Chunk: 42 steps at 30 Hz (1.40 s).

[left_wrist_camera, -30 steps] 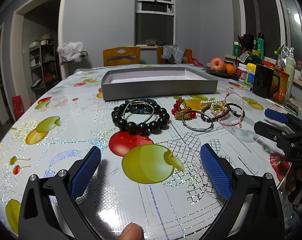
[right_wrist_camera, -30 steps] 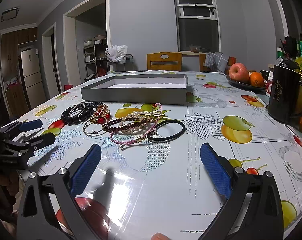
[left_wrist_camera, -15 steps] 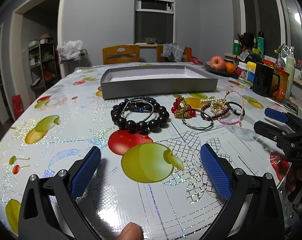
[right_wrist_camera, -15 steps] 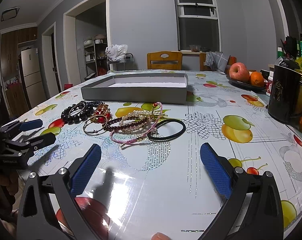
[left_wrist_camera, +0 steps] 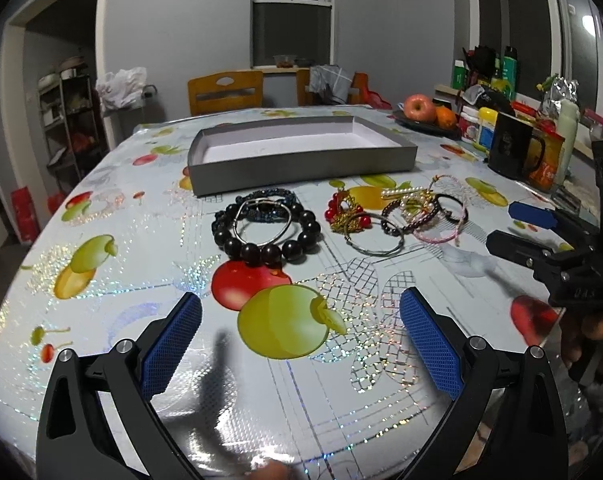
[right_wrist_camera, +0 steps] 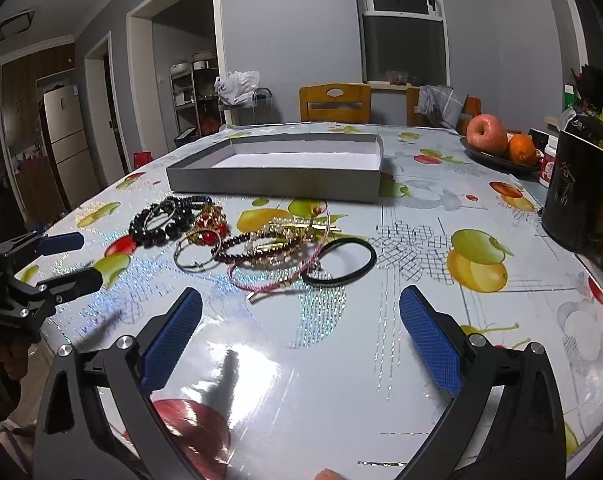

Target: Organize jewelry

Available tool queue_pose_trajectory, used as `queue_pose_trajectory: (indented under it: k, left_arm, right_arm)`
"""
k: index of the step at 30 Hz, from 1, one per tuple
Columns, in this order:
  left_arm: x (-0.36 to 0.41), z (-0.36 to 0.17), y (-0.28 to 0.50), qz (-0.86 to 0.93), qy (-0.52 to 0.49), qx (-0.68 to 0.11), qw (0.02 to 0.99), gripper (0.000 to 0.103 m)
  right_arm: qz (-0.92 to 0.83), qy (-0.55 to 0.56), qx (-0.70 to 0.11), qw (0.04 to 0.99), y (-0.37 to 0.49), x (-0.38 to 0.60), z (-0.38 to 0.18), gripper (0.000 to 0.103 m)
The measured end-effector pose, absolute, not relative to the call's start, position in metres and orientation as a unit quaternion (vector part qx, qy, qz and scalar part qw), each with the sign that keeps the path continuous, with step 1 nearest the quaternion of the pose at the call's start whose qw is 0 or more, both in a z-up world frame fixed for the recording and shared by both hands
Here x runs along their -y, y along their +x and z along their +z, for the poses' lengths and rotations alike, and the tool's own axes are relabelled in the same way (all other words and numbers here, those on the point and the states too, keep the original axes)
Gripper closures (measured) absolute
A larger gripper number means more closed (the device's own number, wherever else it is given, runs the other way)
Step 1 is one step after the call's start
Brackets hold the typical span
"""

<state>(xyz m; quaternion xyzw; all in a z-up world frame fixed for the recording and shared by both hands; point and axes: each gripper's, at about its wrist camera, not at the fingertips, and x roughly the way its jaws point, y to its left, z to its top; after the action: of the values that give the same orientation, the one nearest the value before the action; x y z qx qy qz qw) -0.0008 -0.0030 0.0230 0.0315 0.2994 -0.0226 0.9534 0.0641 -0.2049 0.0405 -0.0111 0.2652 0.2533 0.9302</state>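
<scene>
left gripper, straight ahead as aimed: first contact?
Probably the black large-bead bracelet, with a thin silver bangle lying on it. The open left gripper has only bare fruit-print tablecloth before that; depth is uncertain.

Indoor light, moderately bright, from overhead; a lamp shows far right of the left gripper's (left_wrist_camera: 300, 336) fingers; the window (left_wrist_camera: 292, 12) straight ahead is dark. The glossy cloth (right_wrist_camera: 421, 280) throws white glare just behind the right gripper's (right_wrist_camera: 300, 336) fingers and sparkles between them. Soft blurred shadows lie beside each left finger. Fisheye bends door frames and walls, and corners go black. Jewelry ahead of the fingers is sharp; a fingertip at the bottom edge is blurred.
</scene>
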Motion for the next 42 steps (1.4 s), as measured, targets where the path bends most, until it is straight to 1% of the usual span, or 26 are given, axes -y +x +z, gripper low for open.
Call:
queue_pose_trajectory:
  k: [5, 8, 12, 14, 15, 16, 17, 18, 19, 21, 22, 26, 27, 29, 30, 31, 32, 35, 36, 37, 38, 40, 42]
  left_arm:
    - [0.006, 0.036, 0.001, -0.035, 0.05, -0.28, 0.958, 0.005]
    - [0.013, 0.047, 0.009, -0.04, 0.065, -0.268, 0.96, 0.005]
    - [0.021, 0.054, 0.028, -0.041, 0.085, -0.277, 0.956, 0.005]
    - [0.026, 0.055, 0.041, -0.054, 0.089, -0.294, 0.95, 0.005]
    - [0.025, 0.053, 0.047, -0.063, 0.079, -0.307, 0.946, 0.006]
    - [0.027, 0.051, 0.054, -0.068, 0.073, -0.32, 0.942, 0.007]
    - [0.028, 0.05, 0.06, -0.079, 0.063, -0.332, 0.938, 0.008]
    - [0.028, 0.048, 0.063, -0.088, 0.054, -0.34, 0.935, 0.009]
    - [0.03, 0.046, 0.066, -0.096, 0.049, -0.348, 0.931, 0.012]
    - [0.036, 0.041, 0.071, -0.111, 0.049, -0.36, 0.925, 0.016]
    - [0.04, 0.04, 0.073, -0.117, 0.05, -0.363, 0.923, 0.018]
    - [0.055, 0.033, 0.082, -0.127, 0.067, -0.379, 0.914, 0.022]
    - [0.057, 0.031, 0.086, -0.124, 0.073, -0.385, 0.912, 0.022]
    - [0.06, 0.026, 0.094, -0.124, 0.078, -0.399, 0.905, 0.028]
    - [0.06, 0.023, 0.097, -0.126, 0.076, -0.406, 0.902, 0.03]
    - [0.06, 0.021, 0.101, -0.127, 0.074, -0.413, 0.899, 0.035]
    - [0.059, 0.019, 0.103, -0.129, 0.072, -0.42, 0.895, 0.037]
    - [0.058, 0.019, 0.107, -0.13, 0.072, -0.421, 0.895, 0.038]
    - [0.057, 0.019, 0.107, -0.13, 0.071, -0.42, 0.895, 0.04]
    - [0.056, 0.019, 0.106, -0.129, 0.071, -0.419, 0.896, 0.047]
    - [0.056, 0.019, 0.106, -0.128, 0.071, -0.415, 0.898, 0.051]
    - [0.056, 0.019, 0.105, -0.13, 0.075, -0.414, 0.898, 0.051]
    - [0.056, 0.019, 0.103, -0.132, 0.074, -0.41, 0.899, 0.051]
  right_arm:
    - [0.269, -0.002, -0.276, 0.923, 0.062, 0.209, 0.057, 0.005]
    - [0.269, -0.014, -0.265, 0.926, 0.058, 0.21, 0.068, 0.005]
    - [0.259, -0.036, -0.254, 0.931, 0.066, 0.209, 0.082, 0.006]
    - [0.255, -0.05, -0.26, 0.93, 0.076, 0.206, 0.086, 0.013]
    - [0.254, -0.054, -0.266, 0.928, 0.081, 0.206, 0.087, 0.023]
    - [0.253, -0.057, -0.275, 0.926, 0.088, 0.205, 0.086, 0.028]
    - [0.254, -0.055, -0.284, 0.923, 0.094, 0.205, 0.085, 0.03]
    - [0.259, -0.052, -0.295, 0.918, 0.101, 0.205, 0.084, 0.034]
    - [0.261, -0.049, -0.305, 0.915, 0.107, 0.206, 0.082, 0.038]
    - [0.265, -0.046, -0.322, 0.908, 0.118, 0.205, 0.077, 0.04]
    - [0.267, -0.046, -0.33, 0.904, 0.123, 0.204, 0.074, 0.044]
    - [0.274, -0.051, -0.35, 0.894, 0.134, 0.2, 0.068, 0.048]
    - [0.279, -0.048, -0.356, 0.891, 0.137, 0.199, 0.066, 0.05]
    - [0.285, -0.048, -0.361, 0.887, 0.141, 0.197, 0.063, 0.057]
    - [0.287, -0.047, -0.363, 0.885, 0.143, 0.197, 0.061, 0.066]
    - [0.289, -0.045, -0.364, 0.884, 0.143, 0.197, 0.06, 0.081]
    - [0.291, -0.045, -0.367, 0.882, 0.145, 0.196, 0.057, 0.085]
    - [0.298, -0.041, -0.371, 0.878, 0.147, 0.195, 0.053, 0.086]
    - [0.301, -0.038, -0.374, 0.876, 0.147, 0.196, 0.052, 0.089]
    - [0.303, -0.036, -0.372, 0.877, 0.147, 0.196, 0.053, 0.092]
    - [0.305, -0.036, -0.369, 0.877, 0.146, 0.196, 0.053, 0.093]
    - [0.307, -0.036, -0.369, 0.877, 0.146, 0.196, 0.053, 0.096]
    - [0.309, -0.036, -0.365, 0.877, 0.146, 0.196, 0.054, 0.097]
